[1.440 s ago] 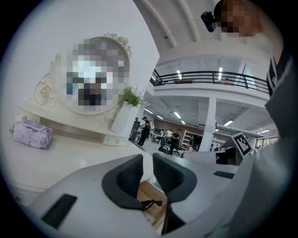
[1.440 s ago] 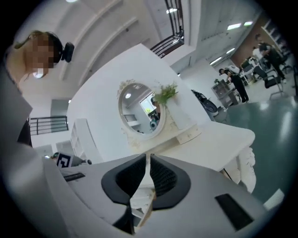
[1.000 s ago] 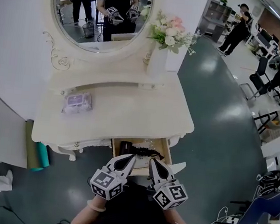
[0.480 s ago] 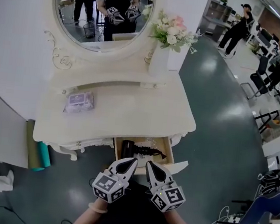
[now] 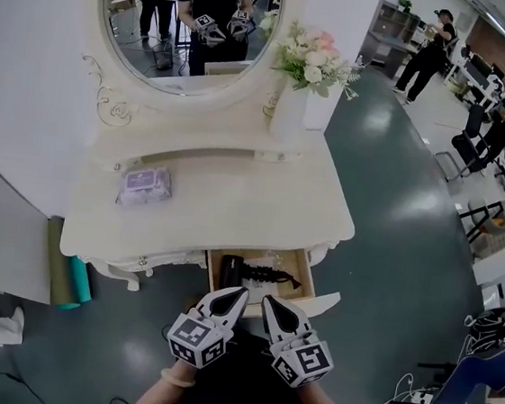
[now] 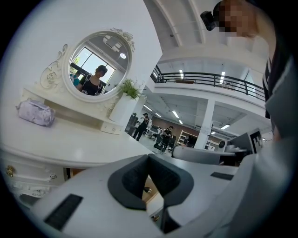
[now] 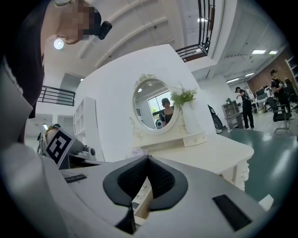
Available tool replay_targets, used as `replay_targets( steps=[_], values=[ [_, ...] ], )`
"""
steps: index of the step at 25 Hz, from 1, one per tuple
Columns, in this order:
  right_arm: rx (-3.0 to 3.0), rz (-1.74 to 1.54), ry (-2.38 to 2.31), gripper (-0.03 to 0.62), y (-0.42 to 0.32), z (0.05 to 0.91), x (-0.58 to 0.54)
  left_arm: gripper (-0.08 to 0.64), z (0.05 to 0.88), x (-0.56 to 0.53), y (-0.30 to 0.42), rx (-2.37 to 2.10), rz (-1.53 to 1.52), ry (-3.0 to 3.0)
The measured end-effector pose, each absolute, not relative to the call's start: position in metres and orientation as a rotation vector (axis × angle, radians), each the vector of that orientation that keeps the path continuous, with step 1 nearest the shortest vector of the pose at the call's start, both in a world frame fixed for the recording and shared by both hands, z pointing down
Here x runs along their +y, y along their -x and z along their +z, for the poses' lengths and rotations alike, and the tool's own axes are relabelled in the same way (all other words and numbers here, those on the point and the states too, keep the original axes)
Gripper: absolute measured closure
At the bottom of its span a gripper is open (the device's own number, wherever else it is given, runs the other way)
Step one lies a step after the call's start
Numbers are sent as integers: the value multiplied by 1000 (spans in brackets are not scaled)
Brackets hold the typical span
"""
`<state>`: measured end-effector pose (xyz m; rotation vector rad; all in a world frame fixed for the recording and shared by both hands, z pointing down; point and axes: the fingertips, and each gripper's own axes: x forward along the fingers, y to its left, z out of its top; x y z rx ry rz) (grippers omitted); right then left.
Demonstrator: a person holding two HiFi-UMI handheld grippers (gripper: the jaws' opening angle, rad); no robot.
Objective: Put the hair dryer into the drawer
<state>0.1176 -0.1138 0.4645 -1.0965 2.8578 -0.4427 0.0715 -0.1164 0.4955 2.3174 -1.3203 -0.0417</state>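
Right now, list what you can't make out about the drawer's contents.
Hair dryer: head view, near end behind the left gripper; too small to tell handle from nozzle.
Drawer front edge: head view, partly covered by the right gripper.
Gripper views: shut jaws leave only a sliver of drawer.

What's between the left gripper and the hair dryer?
Nothing stands between them. In the head view the shut left gripper sits at the front of the open drawer, with only a short strip of drawer bottom before the hair dryer.
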Motion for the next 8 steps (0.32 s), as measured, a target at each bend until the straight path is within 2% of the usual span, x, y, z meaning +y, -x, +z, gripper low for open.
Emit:
replay_targets(
  steps=[8],
  values=[
    [2871, -425, 1094, 575, -119, 465, -111, 557, 499, -117, -73, -1315, -40, -2303]
  ],
)
